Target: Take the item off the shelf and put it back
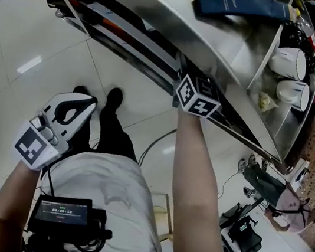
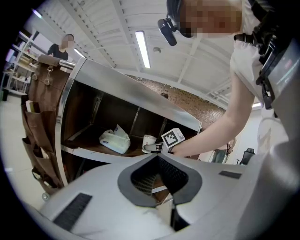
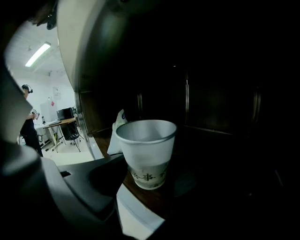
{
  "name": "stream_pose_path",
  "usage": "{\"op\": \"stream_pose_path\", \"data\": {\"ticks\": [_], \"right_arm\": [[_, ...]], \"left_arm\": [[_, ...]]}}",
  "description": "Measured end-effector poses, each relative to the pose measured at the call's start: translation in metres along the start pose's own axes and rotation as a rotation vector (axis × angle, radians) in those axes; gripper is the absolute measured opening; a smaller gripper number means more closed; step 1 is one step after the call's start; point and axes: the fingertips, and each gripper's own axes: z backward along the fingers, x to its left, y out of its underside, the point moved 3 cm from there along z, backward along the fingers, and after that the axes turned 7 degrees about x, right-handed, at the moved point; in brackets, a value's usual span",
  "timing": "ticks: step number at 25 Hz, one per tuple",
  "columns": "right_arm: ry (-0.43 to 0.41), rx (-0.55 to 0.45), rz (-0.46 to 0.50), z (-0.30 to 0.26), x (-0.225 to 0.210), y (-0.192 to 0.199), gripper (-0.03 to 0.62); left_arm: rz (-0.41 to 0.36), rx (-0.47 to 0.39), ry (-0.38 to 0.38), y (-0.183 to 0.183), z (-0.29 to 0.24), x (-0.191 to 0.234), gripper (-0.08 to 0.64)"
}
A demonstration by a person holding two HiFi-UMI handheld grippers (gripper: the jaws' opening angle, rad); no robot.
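A white paper cup (image 3: 147, 152) with dark print near its base is upright just over the brown shelf board (image 3: 154, 199), close to the front edge. My right gripper (image 3: 150, 183) reaches into the dark shelf bay and its jaws stand wide, shut on the cup's lower part; only the left jaw shows, the right one is lost in shadow. In the left gripper view the same cup (image 2: 149, 139) sits at the tip of the right gripper (image 2: 151, 146). In the head view, only that gripper's marker cube (image 1: 198, 96) shows beneath the metal shelf top. My left gripper (image 1: 86, 104) hangs low and away, shut and empty.
A soft tissue pack (image 2: 115, 140) lies on the same shelf board left of the cup. The steel shelf top (image 1: 165, 10) carries a blue flat pack (image 1: 243, 7) and white bowls (image 1: 291, 62). A brown hanging organiser (image 2: 40, 126) is at the shelf's left side. A person (image 1: 280, 197) stands beyond.
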Motion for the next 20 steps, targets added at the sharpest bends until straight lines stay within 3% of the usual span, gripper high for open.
{"op": "stream_pose_path", "data": {"ticks": [11, 20], "right_arm": [[0.036, 0.013, 0.0, -0.018, -0.013, 0.002, 0.295], [0.048, 0.095, 0.019, -0.029, -0.013, 0.015, 0.322]], "left_arm": [[0.04, -0.013, -0.007, 0.011, -0.002, 0.002, 0.006], [0.019, -0.016, -0.015, 0.009, 0.005, 0.008, 0.006]]}}
